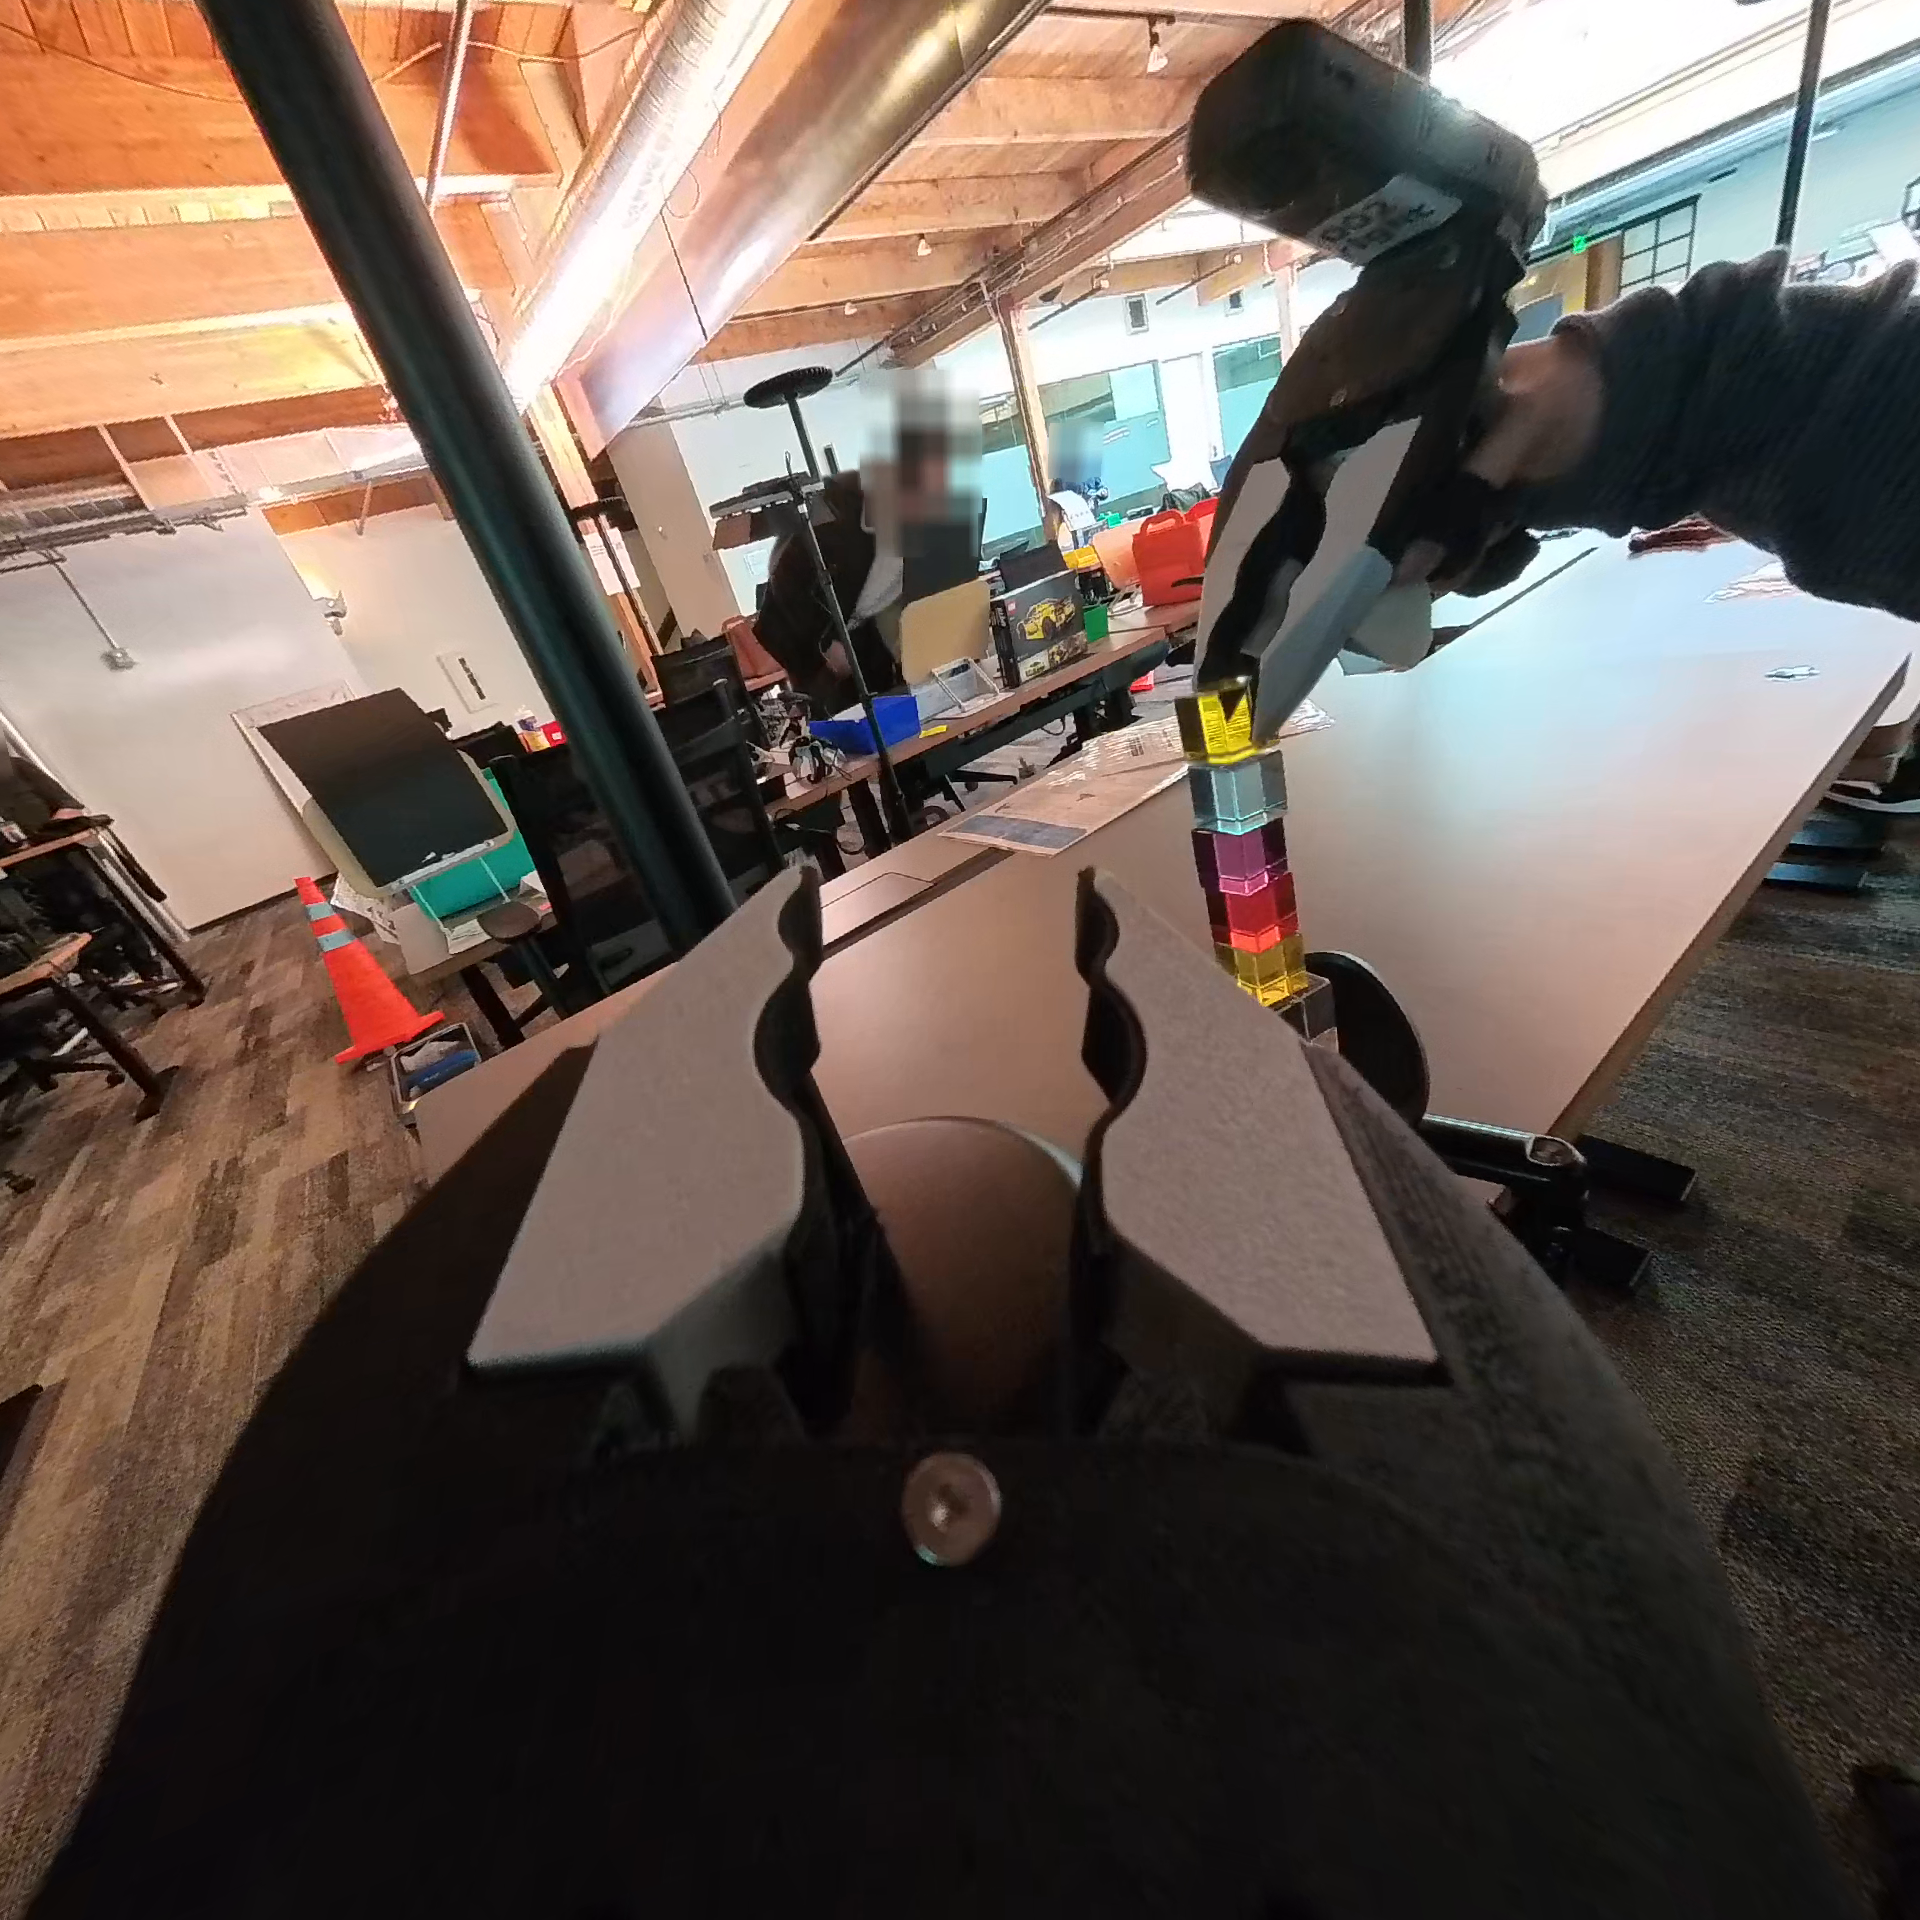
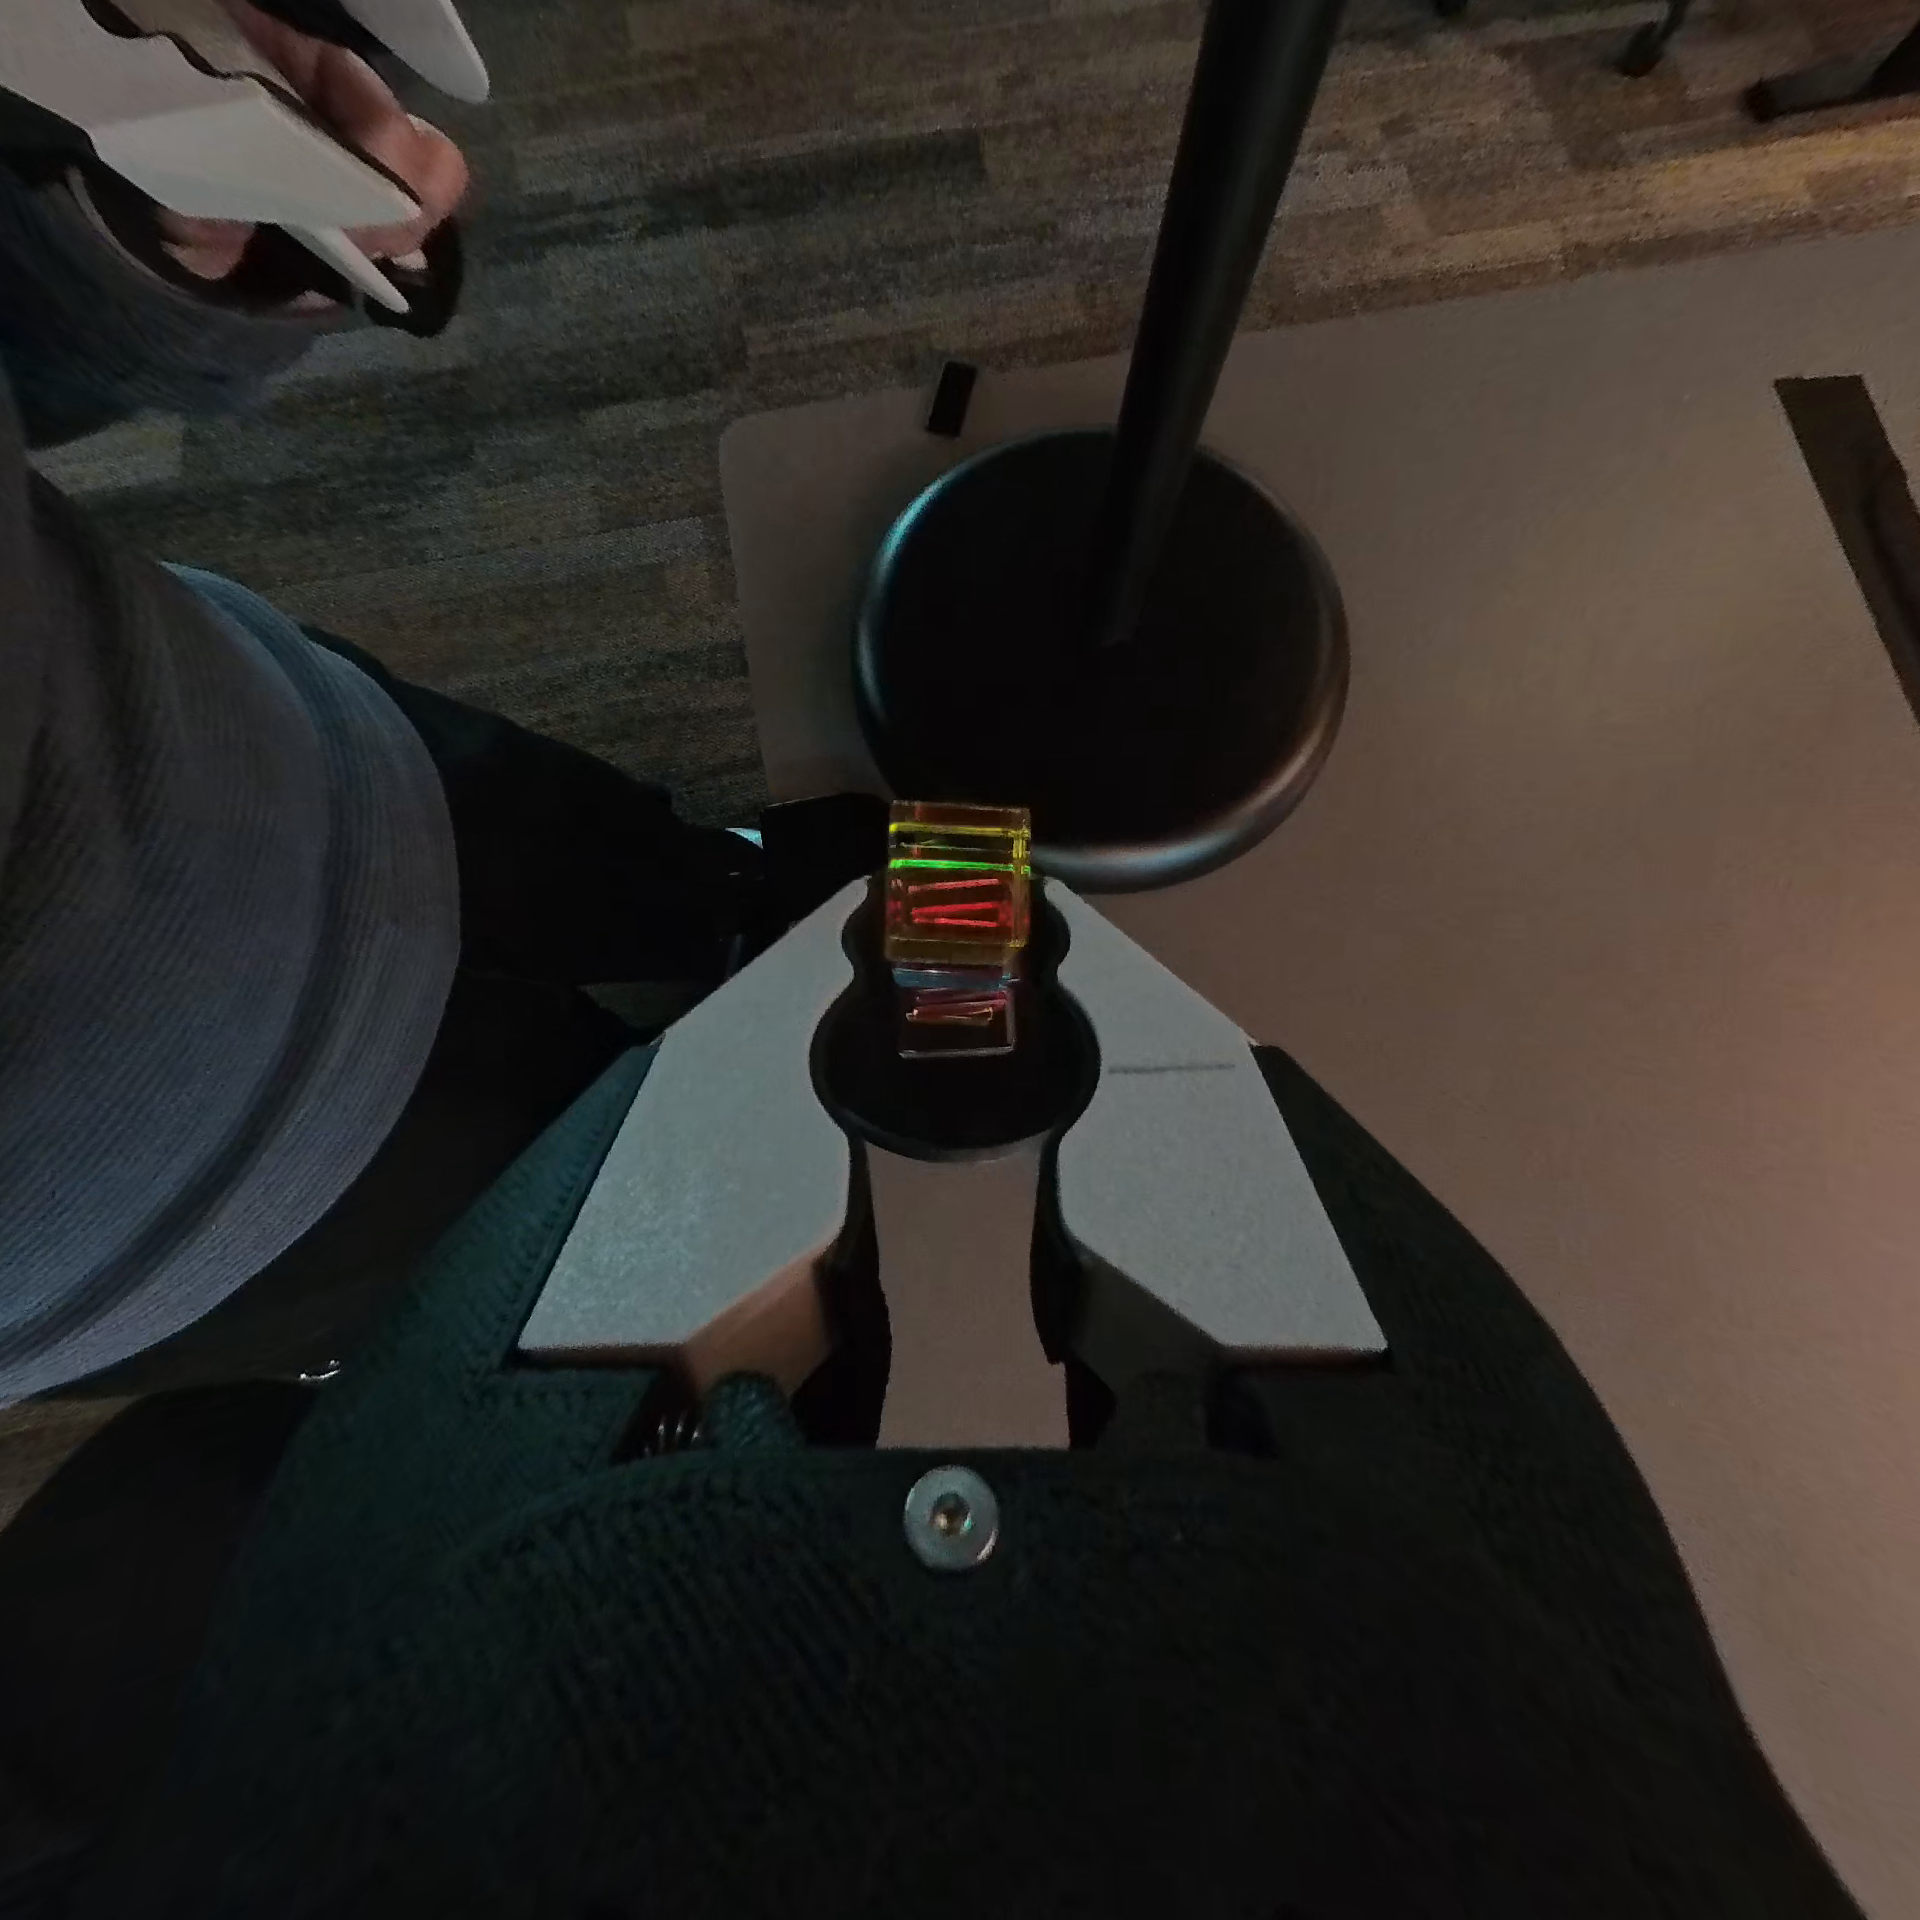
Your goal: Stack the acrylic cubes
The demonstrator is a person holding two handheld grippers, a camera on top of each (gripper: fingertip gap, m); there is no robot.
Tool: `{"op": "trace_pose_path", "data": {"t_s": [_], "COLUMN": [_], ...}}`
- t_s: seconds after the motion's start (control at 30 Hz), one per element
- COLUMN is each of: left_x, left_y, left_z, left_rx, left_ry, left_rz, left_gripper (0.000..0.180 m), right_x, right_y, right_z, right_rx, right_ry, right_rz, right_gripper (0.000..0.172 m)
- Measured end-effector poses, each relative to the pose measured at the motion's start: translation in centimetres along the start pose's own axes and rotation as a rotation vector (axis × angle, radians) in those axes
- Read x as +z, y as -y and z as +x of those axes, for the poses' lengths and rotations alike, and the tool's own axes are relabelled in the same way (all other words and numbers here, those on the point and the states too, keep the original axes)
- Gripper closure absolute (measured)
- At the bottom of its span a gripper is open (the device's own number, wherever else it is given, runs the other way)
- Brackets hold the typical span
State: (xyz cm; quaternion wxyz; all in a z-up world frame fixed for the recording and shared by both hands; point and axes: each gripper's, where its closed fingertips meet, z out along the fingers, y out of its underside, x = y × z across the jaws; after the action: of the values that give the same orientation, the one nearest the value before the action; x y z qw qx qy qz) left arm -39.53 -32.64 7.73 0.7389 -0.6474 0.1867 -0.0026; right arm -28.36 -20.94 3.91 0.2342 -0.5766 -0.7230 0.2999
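Note:
A tower of translucent cubes [image 1: 1252,883] stands on the tan table [image 1: 1558,790], with a yellow cube [image 1: 1224,722] on top. My right gripper [image 1: 1242,694] comes down from above, its two fingers on either side of that top cube. In the right wrist view I look straight down: the yellow cube [image 2: 958,883] sits between the tips of my right gripper [image 2: 958,902], touching both pads, with the lower cubes [image 2: 956,1023] under it. My left gripper [image 1: 945,914] is open and empty, left of the tower and nearer than it. It also shows at the top left of the right wrist view [image 2: 239,125].
A black pole [image 1: 468,468] rises from a round black base [image 2: 1101,665] right beside the tower. Papers [image 1: 1070,805] lie farther along the table. An orange cone [image 1: 358,977], chairs and desks stand on the carpet to the left. A person stands at a far desk.

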Motion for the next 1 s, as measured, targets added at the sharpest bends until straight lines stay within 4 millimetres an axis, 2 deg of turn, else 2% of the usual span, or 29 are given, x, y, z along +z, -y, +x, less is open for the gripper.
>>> {"op": "trace_pose_path", "data": {"t_s": [0.4,0.53,0.63,0.73,0.8,0.87,1.0], "left_x": [0.0,0.0,-0.1,-0.3,-0.4,-0.5,-0.2], "left_y": [-0.1,-0.1,0.2,0.3,0.2,0.0,-0.1], "left_z": [0.3,0.5,0.6,0.4,0.3,0.2,0.2], "left_rx": [-0.003,-0.006,-0.018,-0.035,-0.046,-0.057,-0.057], "left_ry": [-0.011,-0.018,-0.027,-0.024,-0.020,-0.018,-0.010], "left_rz": [-0.009,-0.009,0.005,0.012,0.009,0.005,0.047], "left_gripper": [0.134,0.134,0.134,0.133,0.132,0.128,0.108], "right_x": [0.2,0.2,-0.3,-1.7,-3.1,-4.5,-7.2], "right_y": [0.2,0.2,0.7,1.8,2.8,3.6,5.2], "right_z": [0.0,0.1,0.6,1.2,1.4,1.5,0.1], "right_rx": [-0.013,-0.015,-0.014,-0.014,-0.018,-0.031,-0.062], "right_ry": [0.004,-0.006,-0.049,-0.133,-0.207,-0.291,-0.400], "right_rz": [0.024,0.031,0.072,0.181,0.283,0.388,0.666], "right_gripper": [0.147,0.140,0.116,0.098,0.083,0.076,0.051]}}
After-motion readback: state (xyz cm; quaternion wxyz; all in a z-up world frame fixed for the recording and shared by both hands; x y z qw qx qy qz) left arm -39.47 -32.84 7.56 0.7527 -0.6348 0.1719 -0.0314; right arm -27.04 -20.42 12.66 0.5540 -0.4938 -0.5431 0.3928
